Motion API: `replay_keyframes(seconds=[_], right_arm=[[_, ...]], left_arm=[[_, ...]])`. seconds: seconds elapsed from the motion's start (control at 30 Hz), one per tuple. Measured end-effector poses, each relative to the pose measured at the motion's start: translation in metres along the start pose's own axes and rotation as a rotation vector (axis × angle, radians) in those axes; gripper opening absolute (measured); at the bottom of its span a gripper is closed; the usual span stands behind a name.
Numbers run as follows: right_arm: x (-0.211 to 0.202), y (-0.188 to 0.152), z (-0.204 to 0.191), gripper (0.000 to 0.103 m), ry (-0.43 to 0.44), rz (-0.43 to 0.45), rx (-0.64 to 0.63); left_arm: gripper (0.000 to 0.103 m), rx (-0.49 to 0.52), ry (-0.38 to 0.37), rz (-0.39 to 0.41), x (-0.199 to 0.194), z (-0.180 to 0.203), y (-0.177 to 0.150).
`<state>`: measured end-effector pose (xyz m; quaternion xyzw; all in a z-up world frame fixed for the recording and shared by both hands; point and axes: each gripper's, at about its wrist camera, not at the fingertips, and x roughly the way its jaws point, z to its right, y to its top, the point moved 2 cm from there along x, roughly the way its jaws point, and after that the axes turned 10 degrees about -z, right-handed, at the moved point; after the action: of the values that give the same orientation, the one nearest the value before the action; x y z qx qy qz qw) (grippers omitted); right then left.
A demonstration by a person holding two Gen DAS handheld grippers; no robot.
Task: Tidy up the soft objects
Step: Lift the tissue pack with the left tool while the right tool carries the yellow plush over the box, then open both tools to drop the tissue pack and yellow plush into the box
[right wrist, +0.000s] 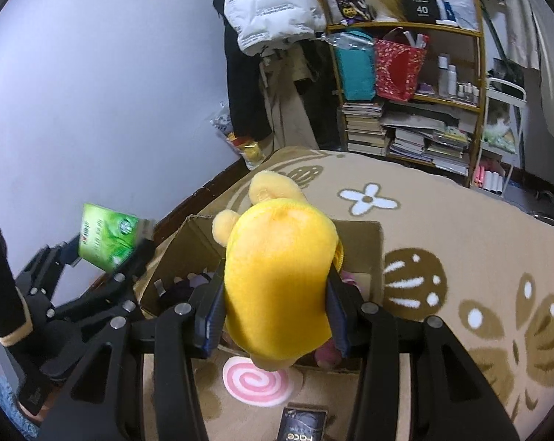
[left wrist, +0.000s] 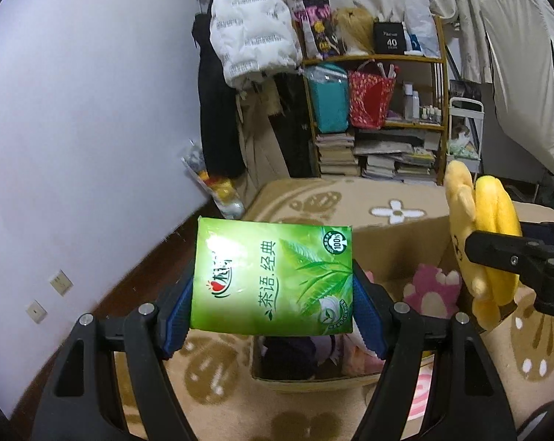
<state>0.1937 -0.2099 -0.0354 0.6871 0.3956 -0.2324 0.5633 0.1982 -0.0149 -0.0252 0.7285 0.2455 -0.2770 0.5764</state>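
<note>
My left gripper is shut on a green tissue pack and holds it above the left side of an open cardboard box. The pack and left gripper also show in the right wrist view. My right gripper is shut on a yellow plush toy and holds it over the box. The plush shows at the right of the left wrist view. Inside the box lie a pink paw plush and dark soft items.
The box stands on a beige patterned rug. A pink swirl cushion and a dark packet lie in front of the box. A wooden shelf with bags and books stands behind. A white wall is at left.
</note>
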Motion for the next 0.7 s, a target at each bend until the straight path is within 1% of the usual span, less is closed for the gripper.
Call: replay_keyframes(seconds=[0.2, 0.43, 0.6, 0.7], right_arm=[[0.016, -0.004, 0.011, 0.051, 0.03, -0.019, 0.033], [0.034, -0.008, 0.021, 0.053, 0.036, -0.049, 0.079], [0.038, -0.011, 0.021, 0.056, 0.023, -0.05, 0.08], [0.041, -0.012, 0.022, 0.056, 0.019, -0.061, 0.085]], left_arm=[[0.074, -0.009, -0.049, -0.033, 0.013, 0.001, -0.004], [0.075, 0.01, -0.051, -0.053, 0.021, 0.006, -0.006], [0.075, 0.025, -0.057, -0.061, 0.024, 0.01, -0.01], [0.075, 0.021, -0.059, -0.065, 0.025, 0.01, -0.009]])
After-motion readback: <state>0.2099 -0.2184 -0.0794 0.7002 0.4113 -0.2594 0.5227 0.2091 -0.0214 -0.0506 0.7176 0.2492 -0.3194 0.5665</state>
